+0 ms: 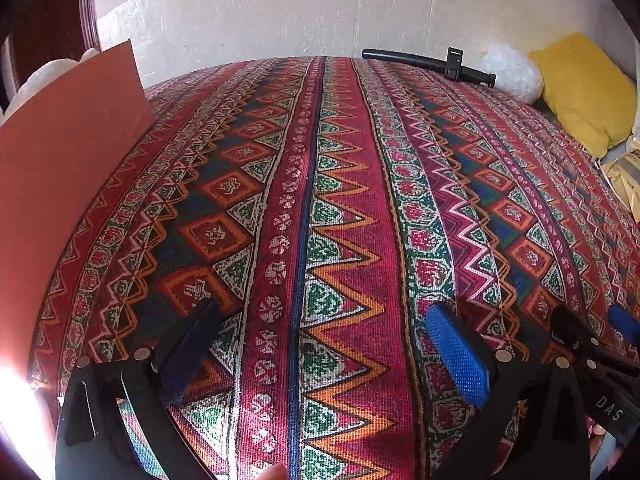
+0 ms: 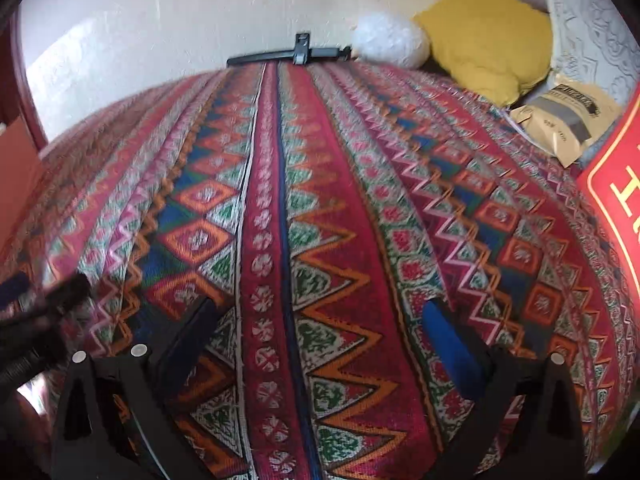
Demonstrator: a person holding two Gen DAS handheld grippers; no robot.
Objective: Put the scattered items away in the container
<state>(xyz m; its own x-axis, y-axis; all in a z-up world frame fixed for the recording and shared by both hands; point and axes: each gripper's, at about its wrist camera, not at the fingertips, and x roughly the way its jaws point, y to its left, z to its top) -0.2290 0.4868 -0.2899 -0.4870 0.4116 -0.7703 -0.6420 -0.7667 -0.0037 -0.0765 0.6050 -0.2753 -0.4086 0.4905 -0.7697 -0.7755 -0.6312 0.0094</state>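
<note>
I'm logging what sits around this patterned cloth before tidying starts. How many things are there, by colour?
Yellow: 1, the cushion
White: 1, the plastic bag
Black: 1, the long bar with clamp
Tan: 1, the paper pouch
Red: 1, the lettered box
Orange: 1, the board
Total: 6

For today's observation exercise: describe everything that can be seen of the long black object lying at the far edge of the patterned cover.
The black bar is a slim, slightly curved rod that looks like matte plastic or metal. A small clamp-like black bracket sits across it near the middle, standing up a little above it. It lies flat and crosswise along the far edge of the patterned cover, just before the white wall. Its right end reaches the white lumpy bag; whether they touch cannot be told. Neither gripper is near it.
</note>
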